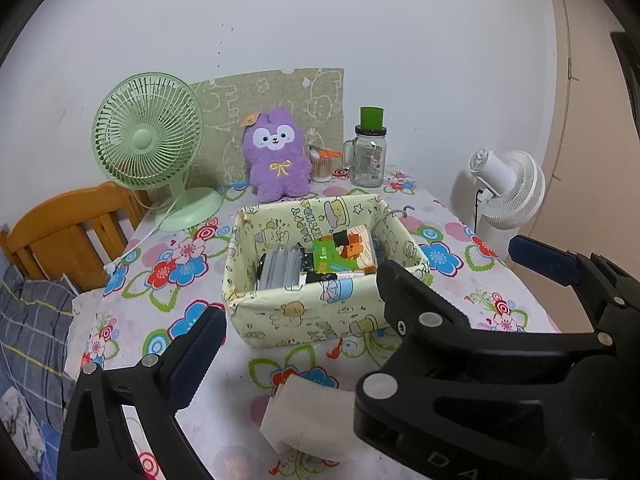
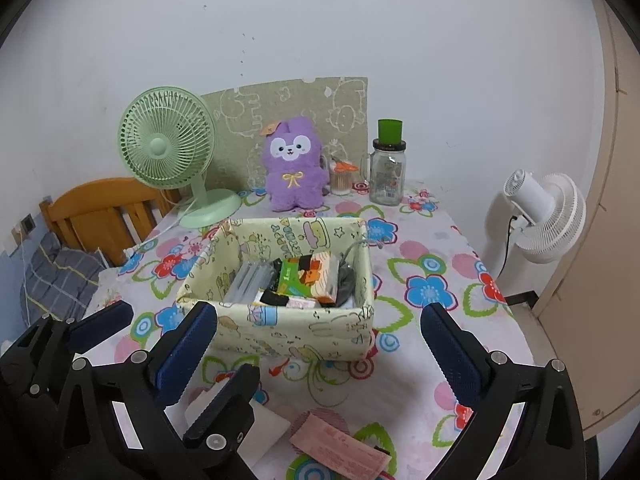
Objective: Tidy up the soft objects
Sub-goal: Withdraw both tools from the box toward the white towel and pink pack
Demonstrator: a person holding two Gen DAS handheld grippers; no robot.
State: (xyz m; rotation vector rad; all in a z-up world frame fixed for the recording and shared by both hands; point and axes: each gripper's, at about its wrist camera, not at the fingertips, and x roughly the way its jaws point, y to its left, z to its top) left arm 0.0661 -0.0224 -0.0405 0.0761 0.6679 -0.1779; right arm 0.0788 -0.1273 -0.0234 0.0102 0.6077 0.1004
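clear: table (image 2: 420, 360) right of box (image 2: 280, 332) | blocked: fan (image 2: 168, 152), plush (image 2: 294, 168), jar (image 2: 386, 176) behind; probably

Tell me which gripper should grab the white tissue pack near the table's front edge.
Left, probably. The white tissue pack lies just ahead of the open left gripper; the right gripper sits further right, nearer the pink pack.

Both grippers were black plastic frames studded with round silver rivets. The left gripper (image 1: 300, 316) and right gripper (image 2: 320, 320) carried ribbed dark-blue pads (image 2: 186, 352) (white letters marked one frame).
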